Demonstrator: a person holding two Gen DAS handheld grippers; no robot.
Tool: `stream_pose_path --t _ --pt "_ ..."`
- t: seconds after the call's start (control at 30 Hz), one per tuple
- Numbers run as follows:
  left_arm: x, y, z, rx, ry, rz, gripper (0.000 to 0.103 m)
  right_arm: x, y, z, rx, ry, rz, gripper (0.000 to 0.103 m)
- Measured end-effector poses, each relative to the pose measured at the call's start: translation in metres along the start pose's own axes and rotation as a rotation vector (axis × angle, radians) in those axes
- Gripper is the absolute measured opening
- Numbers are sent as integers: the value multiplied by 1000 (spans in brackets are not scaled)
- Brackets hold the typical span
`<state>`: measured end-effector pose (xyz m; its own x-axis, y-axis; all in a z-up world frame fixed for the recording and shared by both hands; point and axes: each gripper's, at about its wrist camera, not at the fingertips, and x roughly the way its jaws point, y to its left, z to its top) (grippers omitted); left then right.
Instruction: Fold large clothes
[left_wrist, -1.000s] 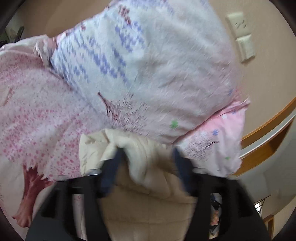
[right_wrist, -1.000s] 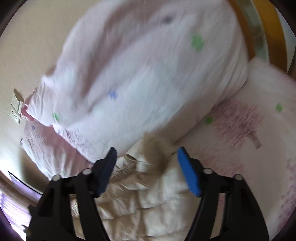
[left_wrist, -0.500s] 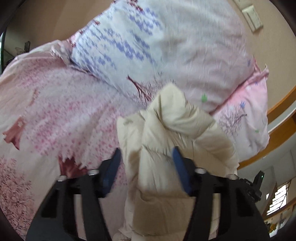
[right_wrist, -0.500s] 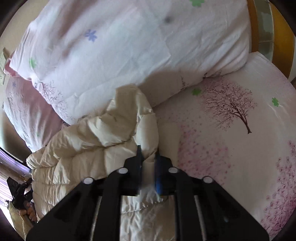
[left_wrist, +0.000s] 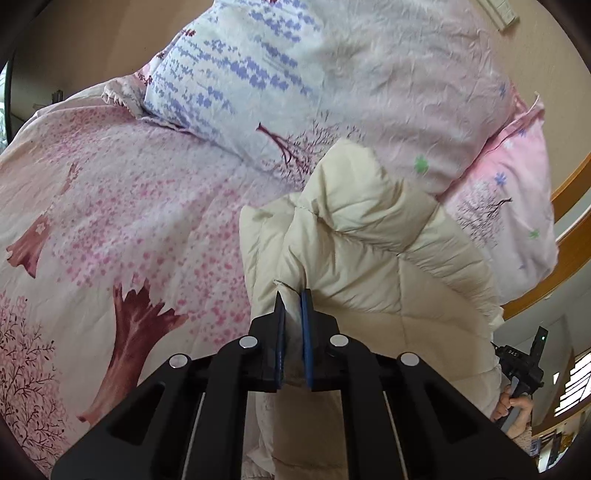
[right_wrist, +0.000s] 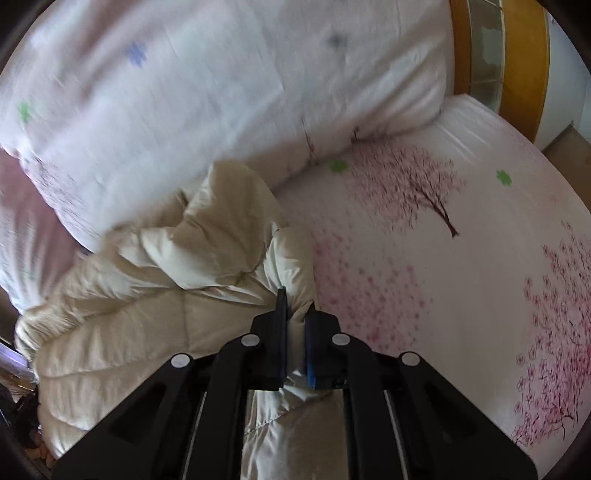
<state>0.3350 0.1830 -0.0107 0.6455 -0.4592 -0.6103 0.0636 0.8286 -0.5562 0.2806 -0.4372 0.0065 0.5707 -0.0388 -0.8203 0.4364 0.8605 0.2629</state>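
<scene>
Both our left gripper (left_wrist: 294, 295) and right gripper (right_wrist: 295, 300) pinch the cream puffer jacket (left_wrist: 369, 240), the left one's jaws closing, so next we lift together to spread it on the bed (right_wrist: 424, 258)

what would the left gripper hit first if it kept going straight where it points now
The left gripper, closing on a fold of the cream puffer jacket, would push into the jacket's bunched bulk first. Beyond that is probably the floral pillow, though depth is unclear.

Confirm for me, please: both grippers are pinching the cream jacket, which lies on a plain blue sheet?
Not quite. The sheet is pink with cherry-tree prints, as the right wrist view shows. Both the left gripper and right gripper do pinch the cream jacket.
</scene>
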Motion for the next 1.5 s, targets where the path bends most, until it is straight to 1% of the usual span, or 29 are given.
stream_pose_path --t 0.1,0.13,0.2,0.27,0.33,0.37,0.4,0.43,0.47,0.5,0.57,0.67,0.7,0.73,0.77,0.8,0.87,0.9,1.0,1.03,1.13,1.17,1.2,1.23,1.27,1.3,1.37,1.43,1.5 --pt "5 -1 1 -1 8 23 7 4 8 -2 -45 12 -45 21" --pt "4 -2 2 1 9 26 7 -1 8 -3 -64 -3 -55 23" --pt "-3 -3 3 7 1 25 7 -17 7 -7 -82 -50 -67 39" --pt "-11 -3 4 8 -16 16 8 -38 5 -11 -94 -119 -45 42" --pt "-25 -6 5 16 -65 27 8 -56 6 -12 -117 -180 -11 43" --pt "-29 -10 6 29 -84 24 9 -61 8 -10 -132 -191 4 51" --pt "-33 -14 9 46 -104 19 22 -61 8 -4 -137 -191 11 63" --pt "-33 -18 12 54 -116 21 32 -60 9 0 -134 -182 25 67" --pt "-32 -20 16 54 -121 31 51 -54 9 7 -115 -154 58 68" --pt "-27 -22 22 47 -113 48 58 -45 8 15 -87 -118 91 68" --pt "-15 -24 36 36 -86 49 60 -30 11 29 -45 -60 142 68" --pt "7 -25 60 23 -38 68 63 -1 11 51 -6 20 177 68" --pt "15 -26 66 24 -22 68 63 8 11 57 -1 45 205 59" --pt "19 -27 70 26 -17 60 63 11 13 59 1 54 228 44" --pt "23 -27 74 24 -20 49 56 14 13 63 1 54 254 6" --pt "27 -28 79 18 -26 26 34 10 13 65 6 15 253 6" --pt "32 -30 84 20 -27 8 14 2 11 67 12 -59 217 5" --pt "35 -32 85 29 -38 28 8 2 9 68 21 -78 187 5" --pt "41 -36 82 49 -65 107 5 17 5 65 55 -52 84 4" --pt "44 -34 82 36 -67 125 5 24 4 62 66 -33 25 4" --pt "47 -26 80 -17 -35 128 5 29 3 54 74 14 3 10" --pt "41 -24 78 -25 -32 116 5 20 4 51 55 -1 9 16" --pt "36 -22 77 -27 -32 109 12 6 4 47 30 -31 0 27" --pt "26 -20 75 -30 -42 115 18 -6 3 43 15 -59 -4 35" --pt "14 -17 72 -33 -62 120 32 -24 2 35 -8 -105 7 44" --pt "4 -16 69 -32 -86 126 37 -42 0 26 -33 -141 34 44" --pt "-25 -20 53 4 -145 102 37 -65 -5 8 -63 -161 98 44" --pt "-43 -28 35 46 -152 58 37 -76 -6 -7 -93 -128 178 44" --pt "-52 -42 14 88 -132 -4 44 -81 -4 -25 -117 -86 232 44"
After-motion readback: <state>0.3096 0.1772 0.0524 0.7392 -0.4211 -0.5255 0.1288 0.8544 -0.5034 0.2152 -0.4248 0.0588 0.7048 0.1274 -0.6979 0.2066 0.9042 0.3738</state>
